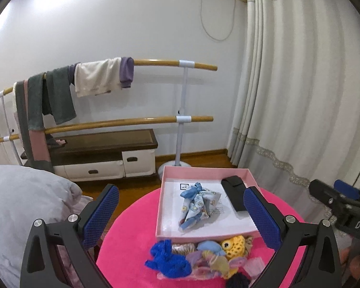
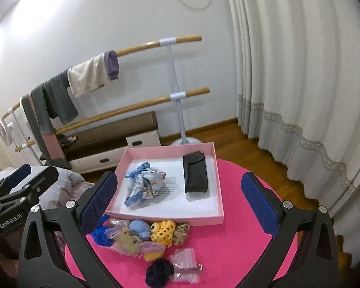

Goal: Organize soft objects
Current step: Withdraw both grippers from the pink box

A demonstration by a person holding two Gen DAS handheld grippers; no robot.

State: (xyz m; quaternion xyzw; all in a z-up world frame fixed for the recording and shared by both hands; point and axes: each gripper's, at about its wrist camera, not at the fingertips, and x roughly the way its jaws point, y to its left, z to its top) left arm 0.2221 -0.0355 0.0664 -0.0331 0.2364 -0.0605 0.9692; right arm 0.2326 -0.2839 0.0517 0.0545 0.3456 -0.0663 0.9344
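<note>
L gripper (image 1: 181, 212) hangs above the round pink table (image 1: 132, 235), jaws spread wide w/ nothing between the blue pads; R gripper (image 2: 178, 201) same, fully released, nothing held, also over the table. Between and below the fingers, near the table's front edge, sits the pile of soft objects: blue knit piece (image 1: 168, 258) at the pile's left end, light-blue plush (image 2: 139, 228) mid, yellow spotted crochet toy (image 2: 162, 231) just right of it, a tan spotted piece (image 2: 182, 233) touching that. Dark navy yarn ball (image 2: 159, 272) lies at the very front edge, clear plastic bags (image 2: 186, 265) just beside it on the right. Behind the pile, touching it, a shallow pink box (image 2: 218, 187) reaches to the table's far edge; inside, a blue patterned cloth bundle (image 2: 144, 184) on the left half, black case (image 2: 195, 171) on the right half, apart from each other. Beyond: rack w/ towels (image 1: 60, 96), low bench (image 1: 103, 148), curtain (image 1: 300, 84).
</note>
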